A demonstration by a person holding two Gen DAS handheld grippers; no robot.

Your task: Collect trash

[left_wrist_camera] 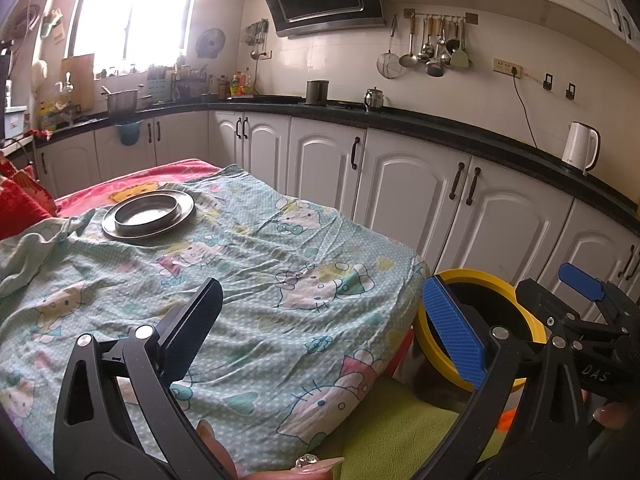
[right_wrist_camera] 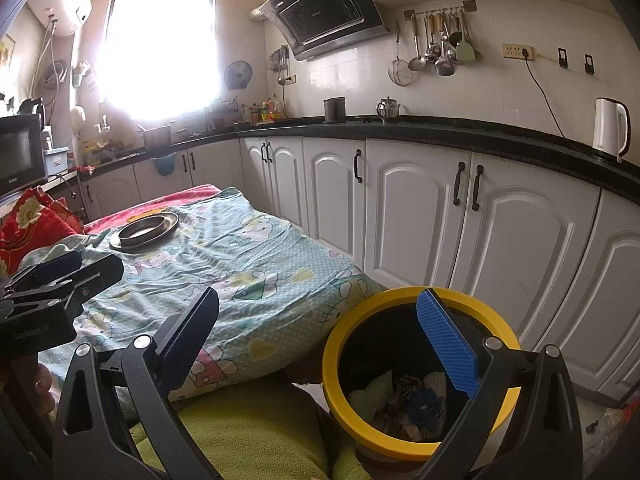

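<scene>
Both grippers, the left gripper and right gripper, have their jaws released and empty above a cloth-covered worktop, with the yellow-rimmed trash bin holding scraps just below the right jaws, nearer the right hand.

Bin mouth lies open; only the plate interrupts the bare cloth
</scene>
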